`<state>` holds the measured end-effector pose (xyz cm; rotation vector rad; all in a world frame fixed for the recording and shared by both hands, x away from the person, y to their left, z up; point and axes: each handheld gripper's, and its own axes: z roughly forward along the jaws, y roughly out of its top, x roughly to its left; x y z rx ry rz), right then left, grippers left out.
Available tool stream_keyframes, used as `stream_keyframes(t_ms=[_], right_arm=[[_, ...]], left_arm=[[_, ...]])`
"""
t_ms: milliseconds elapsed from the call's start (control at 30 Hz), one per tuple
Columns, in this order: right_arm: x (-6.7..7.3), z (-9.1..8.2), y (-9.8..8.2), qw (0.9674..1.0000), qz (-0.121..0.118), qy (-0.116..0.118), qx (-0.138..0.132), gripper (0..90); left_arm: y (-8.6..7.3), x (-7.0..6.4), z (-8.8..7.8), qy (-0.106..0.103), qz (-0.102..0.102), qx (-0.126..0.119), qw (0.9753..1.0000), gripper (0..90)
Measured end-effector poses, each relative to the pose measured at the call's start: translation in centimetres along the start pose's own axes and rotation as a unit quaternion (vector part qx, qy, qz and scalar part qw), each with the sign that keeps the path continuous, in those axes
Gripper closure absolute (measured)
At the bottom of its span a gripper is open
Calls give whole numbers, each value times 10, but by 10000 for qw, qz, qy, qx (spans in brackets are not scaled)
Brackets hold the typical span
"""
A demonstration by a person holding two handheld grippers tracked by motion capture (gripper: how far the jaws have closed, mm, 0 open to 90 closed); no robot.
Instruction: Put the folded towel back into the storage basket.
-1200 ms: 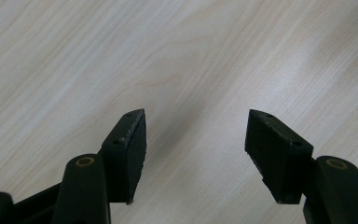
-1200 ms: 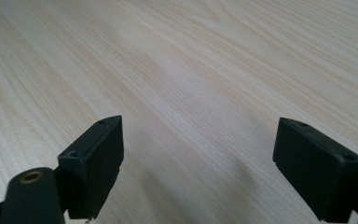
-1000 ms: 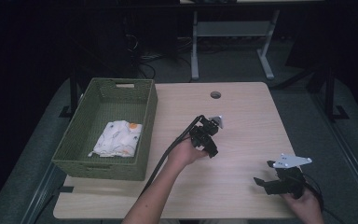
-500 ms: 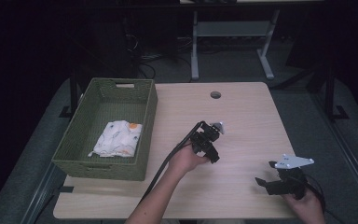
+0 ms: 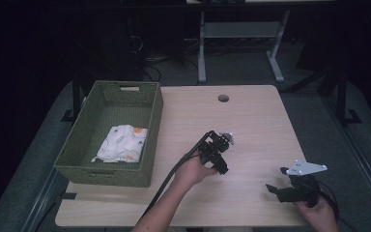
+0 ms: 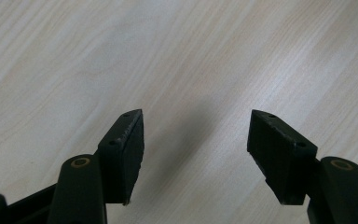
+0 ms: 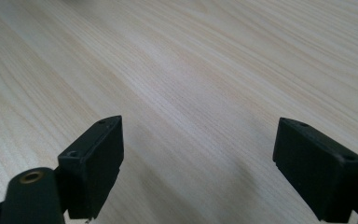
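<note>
At the far left we see a green woven basket (image 5: 107, 170) sitting on the left part of the pale wooden table (image 5: 251, 121), its long side running away from us. Inside the basket, toward its near end, lies a folded white cloth (image 5: 121, 143) with small orange and grey prints, resting flat on the basket's floor and clear of the rim.

To the right of the basket, well apart from its right wall, we find the left gripper (image 5: 221, 157) held in the person's left hand (image 5: 193, 169) over the middle of the table, its cable trailing back along the forearm. In the left gripper view its jaws stand spread, with nothing but bare wood grain and a soft shadow between the two black pads (image 6: 127, 140).

Beyond that gripper, farther from us than the basket's far end and to its right, a round cable hole (image 5: 223, 98) is cut into the tabletop.

Farthest from the basket, near the table's front right corner, we see the right gripper (image 5: 278, 190) in the person's right hand (image 5: 319, 210), the grey three-cornered plate on top of it. Its jaws point back toward the basket's side. In the right gripper view they stand wide apart, and only bare tabletop lies between them.
</note>
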<state>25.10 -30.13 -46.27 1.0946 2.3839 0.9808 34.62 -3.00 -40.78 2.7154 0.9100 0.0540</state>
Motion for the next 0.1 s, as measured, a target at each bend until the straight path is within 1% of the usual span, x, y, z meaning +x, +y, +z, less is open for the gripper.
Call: stream_keyframes(t_ms=[100], right_arm=[[0, 0, 0, 10000, 8, 7, 11, 159]], left_arm=[[0, -1, 0, 1, 77, 38, 10000, 367]])
